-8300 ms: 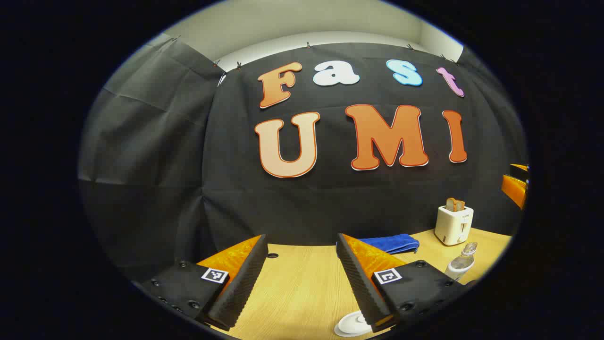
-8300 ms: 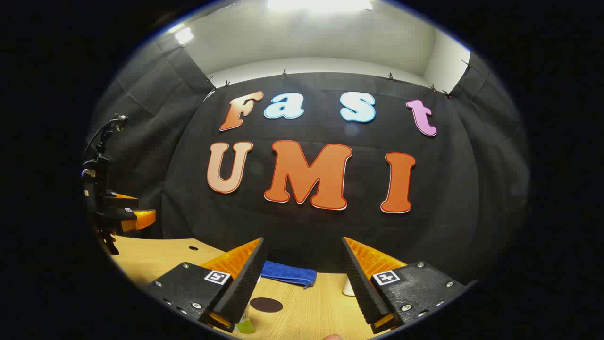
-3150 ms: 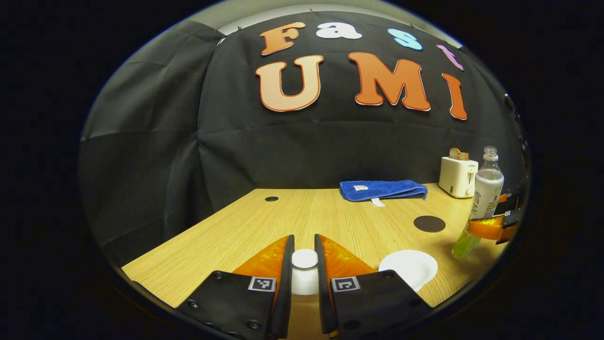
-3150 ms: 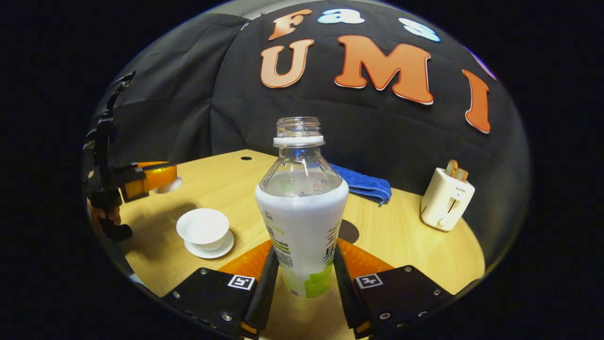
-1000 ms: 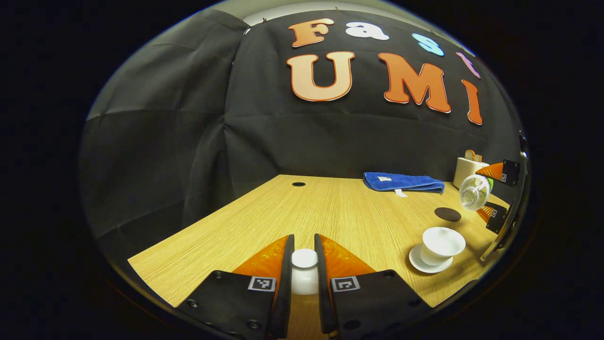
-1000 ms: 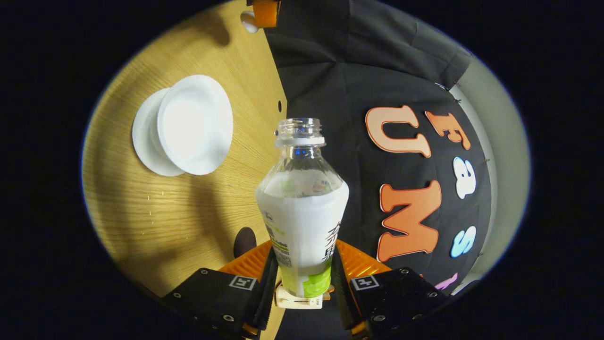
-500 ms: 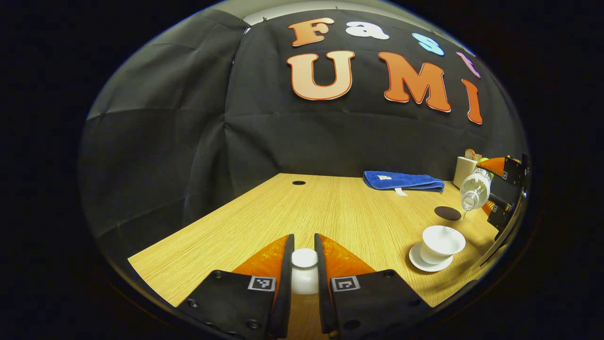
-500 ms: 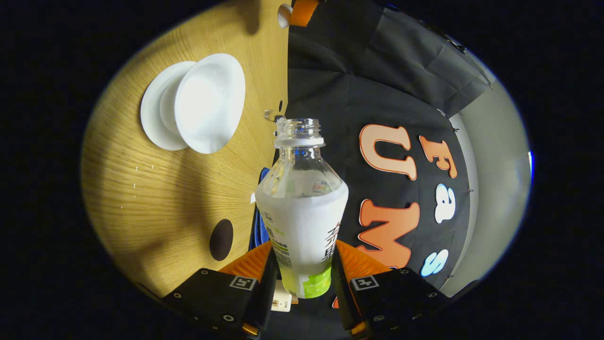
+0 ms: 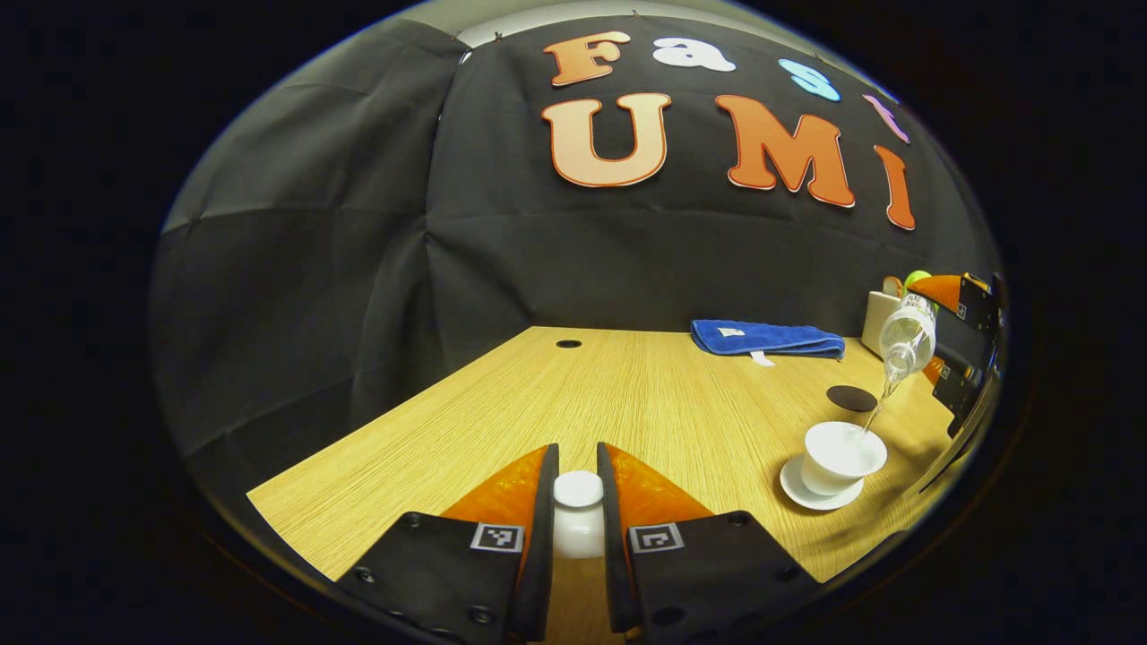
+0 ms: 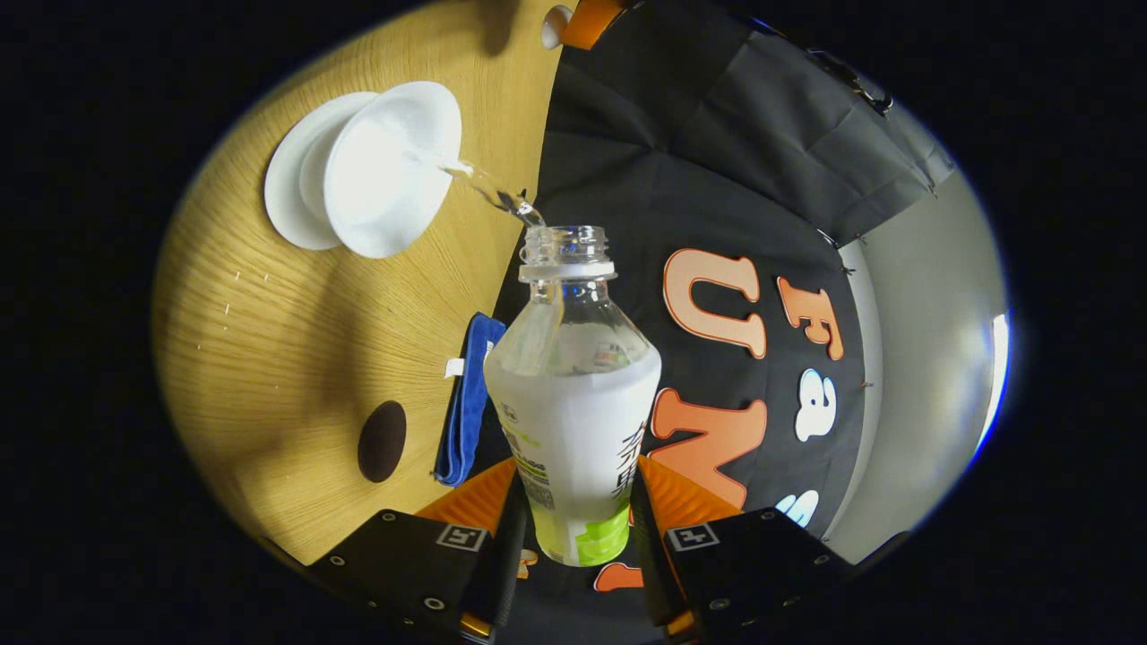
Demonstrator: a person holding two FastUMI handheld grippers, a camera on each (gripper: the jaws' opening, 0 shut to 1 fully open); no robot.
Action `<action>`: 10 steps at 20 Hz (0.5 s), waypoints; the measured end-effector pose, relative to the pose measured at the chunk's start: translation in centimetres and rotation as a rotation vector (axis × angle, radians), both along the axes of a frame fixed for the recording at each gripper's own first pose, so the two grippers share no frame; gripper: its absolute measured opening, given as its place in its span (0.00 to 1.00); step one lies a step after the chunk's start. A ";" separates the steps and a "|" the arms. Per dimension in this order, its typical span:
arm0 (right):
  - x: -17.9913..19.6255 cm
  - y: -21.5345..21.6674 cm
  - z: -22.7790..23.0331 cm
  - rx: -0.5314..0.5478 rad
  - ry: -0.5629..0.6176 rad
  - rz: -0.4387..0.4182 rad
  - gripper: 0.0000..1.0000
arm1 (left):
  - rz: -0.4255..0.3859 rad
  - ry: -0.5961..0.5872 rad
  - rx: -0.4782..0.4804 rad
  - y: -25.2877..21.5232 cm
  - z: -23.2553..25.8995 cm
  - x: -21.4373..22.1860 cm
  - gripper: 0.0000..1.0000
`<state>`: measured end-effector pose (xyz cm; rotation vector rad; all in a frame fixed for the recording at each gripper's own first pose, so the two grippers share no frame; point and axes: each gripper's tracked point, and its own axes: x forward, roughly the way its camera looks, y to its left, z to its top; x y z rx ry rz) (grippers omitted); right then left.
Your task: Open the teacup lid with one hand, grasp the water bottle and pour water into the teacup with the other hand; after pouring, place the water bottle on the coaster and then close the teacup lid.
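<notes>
- The water bottle (image 10: 573,385) is uncapped and partly full; it is tipped over, and a thin stream of water (image 10: 488,190) runs from its mouth into the teacup (image 10: 387,168).
- The teacup sits open on its saucer (image 10: 285,190) on the wooden table (image 10: 269,358); how much water it holds cannot be told.
- The right gripper (image 10: 572,546) clamps the bottle's lower body between both fingers, with the neck pointing straight ahead of it (the cup lies ahead and to the left of the bottle's mouth).
- The left gripper (image 9: 578,524) is drawn in narrow, with both fingers pressing the white teacup lid (image 9: 578,515) by its knob, held above the table.
- From the left gripper, the teacup (image 9: 842,455) stands well ahead and far to the right, with the tilted bottle (image 9: 905,336) above it.
- The dark round coaster (image 10: 382,441) lies bare on the table, beside the folded blue towel (image 10: 466,399).
</notes>
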<state>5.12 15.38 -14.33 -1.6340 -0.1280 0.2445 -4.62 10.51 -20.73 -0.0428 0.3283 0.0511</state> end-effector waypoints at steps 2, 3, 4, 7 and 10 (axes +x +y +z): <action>0.2 0.0 0.3 -0.010 -0.014 0.009 0.58 | -0.003 0.005 0.001 0.0 0.0 0.0 0.31; 0.1 0.1 0.6 -0.019 -0.025 0.016 0.61 | -0.004 0.006 0.002 0.0 0.0 0.0 0.29; 0.3 0.1 0.7 -0.026 -0.031 0.021 0.58 | -0.004 0.004 0.003 -0.1 0.1 0.0 0.29; 0.2 0.2 0.6 -0.026 -0.029 0.034 0.58 | -0.008 -0.003 0.007 -0.2 0.3 0.0 0.27; 0.4 0.5 1.0 -0.053 -0.059 0.054 0.58 | -0.019 0.005 0.001 -0.3 0.2 0.0 0.29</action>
